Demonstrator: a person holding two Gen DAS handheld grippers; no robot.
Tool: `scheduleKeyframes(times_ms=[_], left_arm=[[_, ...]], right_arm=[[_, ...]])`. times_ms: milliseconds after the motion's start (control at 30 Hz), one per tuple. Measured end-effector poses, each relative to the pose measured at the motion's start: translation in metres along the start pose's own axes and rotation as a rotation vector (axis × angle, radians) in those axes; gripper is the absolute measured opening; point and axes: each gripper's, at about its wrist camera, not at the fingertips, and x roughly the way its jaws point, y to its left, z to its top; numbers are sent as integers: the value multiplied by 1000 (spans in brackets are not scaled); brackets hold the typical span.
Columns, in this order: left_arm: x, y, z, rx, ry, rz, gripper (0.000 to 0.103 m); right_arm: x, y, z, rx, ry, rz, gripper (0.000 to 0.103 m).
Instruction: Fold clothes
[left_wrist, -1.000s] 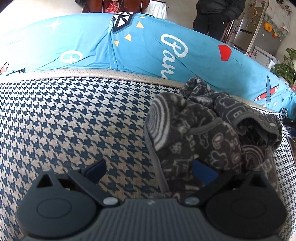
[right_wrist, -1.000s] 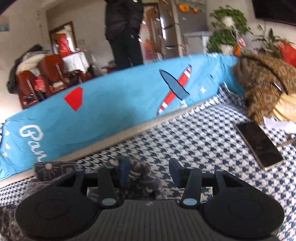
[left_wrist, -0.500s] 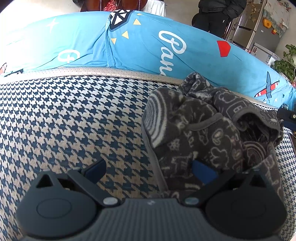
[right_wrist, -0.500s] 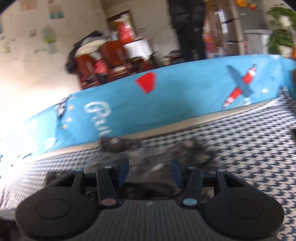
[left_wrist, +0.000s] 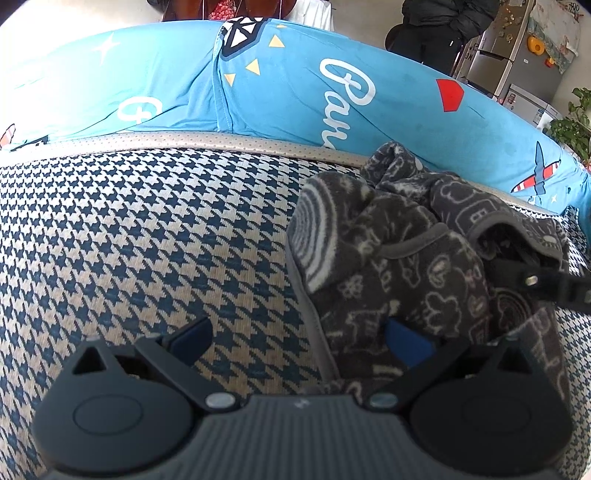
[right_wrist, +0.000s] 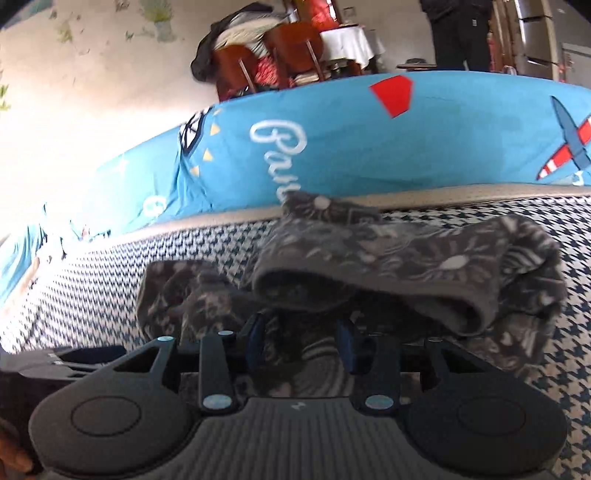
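A crumpled dark grey fleece garment (left_wrist: 406, 258) with pale doodle prints lies in a heap on the houndstooth cushion (left_wrist: 147, 240). My left gripper (left_wrist: 299, 336) is open, its right finger touching the garment's near edge and its left finger over bare cushion. My right gripper (right_wrist: 301, 341) is open with both fingers pushed in under a raised fold of the same garment (right_wrist: 406, 258). The right gripper's tip also shows in the left wrist view (left_wrist: 546, 280) at the heap's right side.
A blue printed cover (left_wrist: 295, 85) drapes the sofa back behind the garment. A person in dark clothes (left_wrist: 439, 29) stands beyond it, with a fridge (left_wrist: 524, 62), a plant (left_wrist: 572, 125) and wooden chairs (right_wrist: 280, 55) farther off.
My right gripper has swung left from open cushion near a phone to the garment and pushed its fingers under a fold. My left gripper has stayed almost still.
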Motion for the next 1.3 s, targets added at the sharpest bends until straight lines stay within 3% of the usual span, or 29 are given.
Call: scheduleKeyframes(times_ms=[333,467,567,633,733,767,900,1300], left_arm=[[-2,2,-1,-1,9,-2,103],[-1,2,-1,-2,8,-1,103],[0,2,-1,-2,7,2,103],[0,3,-1,-4,7,4,103],[1,4,-1,-7,8,9,103],[1,5,-1,-8,9,10,103],[3,4,-1,-15,12,4,103],[3,1,0,-17,3,-7,103]], right_arm=[[32,-3,13,47,40,-44,43],[37,-9,24,65,-5,-93,43],[32,-21,35,129,-101,-93,43],[23,-30,43,194,-210,-116,43],[7,-39,53,256,-375,-203,43],[4,-41,55,255,-384,-222,43],[-1,-45,60,236,-373,-270,43],[-8,-61,48,246,-275,-294,43]])
